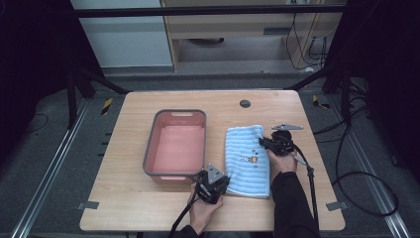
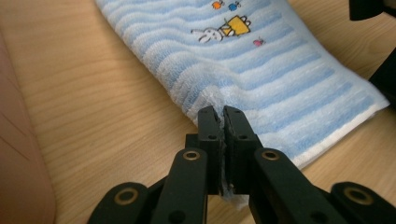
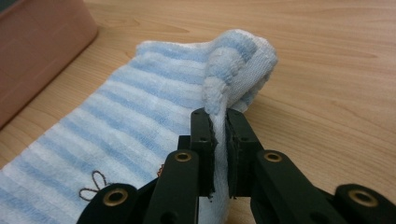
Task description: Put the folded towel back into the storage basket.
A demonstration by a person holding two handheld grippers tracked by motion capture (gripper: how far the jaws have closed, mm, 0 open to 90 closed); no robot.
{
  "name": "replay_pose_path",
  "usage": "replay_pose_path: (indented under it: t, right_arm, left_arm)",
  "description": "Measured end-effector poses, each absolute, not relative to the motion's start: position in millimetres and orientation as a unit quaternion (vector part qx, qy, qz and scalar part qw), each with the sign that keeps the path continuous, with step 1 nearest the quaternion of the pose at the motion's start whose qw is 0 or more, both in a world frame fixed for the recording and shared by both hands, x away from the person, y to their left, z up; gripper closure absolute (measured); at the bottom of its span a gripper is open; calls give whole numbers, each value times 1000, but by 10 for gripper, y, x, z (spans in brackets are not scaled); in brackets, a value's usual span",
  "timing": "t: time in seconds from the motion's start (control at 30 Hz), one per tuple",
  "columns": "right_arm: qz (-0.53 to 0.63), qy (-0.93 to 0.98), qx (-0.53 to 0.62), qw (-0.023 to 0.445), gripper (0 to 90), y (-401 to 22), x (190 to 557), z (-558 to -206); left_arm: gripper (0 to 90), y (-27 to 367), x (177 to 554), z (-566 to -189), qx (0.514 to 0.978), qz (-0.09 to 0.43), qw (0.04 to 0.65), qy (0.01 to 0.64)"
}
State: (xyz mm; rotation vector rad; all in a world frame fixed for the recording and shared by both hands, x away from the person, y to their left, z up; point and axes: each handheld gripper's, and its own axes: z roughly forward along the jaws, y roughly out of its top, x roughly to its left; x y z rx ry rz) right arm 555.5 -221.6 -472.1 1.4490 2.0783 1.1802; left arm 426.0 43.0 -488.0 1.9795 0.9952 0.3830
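**Both grippers pinch the striped towel**

A blue-and-white striped towel [image 1: 247,160] lies on the right half of the wooden table [image 1: 133,208], just beside a pink basin [image 1: 176,144] near the centre. The left gripper [image 2: 219,122] has its jaws clamped on the towel's near left corner. The right gripper [image 3: 218,122] has its jaws clamped on the far right corner, where the cloth bunches upward

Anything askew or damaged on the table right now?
Nothing damaged. The towel lies flat except where the right gripper pinches its edge, bunching a corner up. The left gripper also clamps an edge. The basin sits square beside it.
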Motion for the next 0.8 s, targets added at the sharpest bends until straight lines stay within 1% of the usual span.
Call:
replay_pose_path:
  t: [0.4, 0.67, 0.8]
  right_arm:
    - [441, 721, 502, 185, 838, -2328, 5413, -4451]
    - [467, 714, 478, 207, 838, -2254, 5336, -4075]
    - [474, 715, 468, 211, 838, -2186, 5319, -3969]
  left_arm:
    - [860, 455, 4187, -4581, 794, 173, 449, 371]
    - [860, 570, 4150, -4329, 785, 184, 466, 364]
    - [860, 637, 4140, -4231, 780, 191, 472, 363]
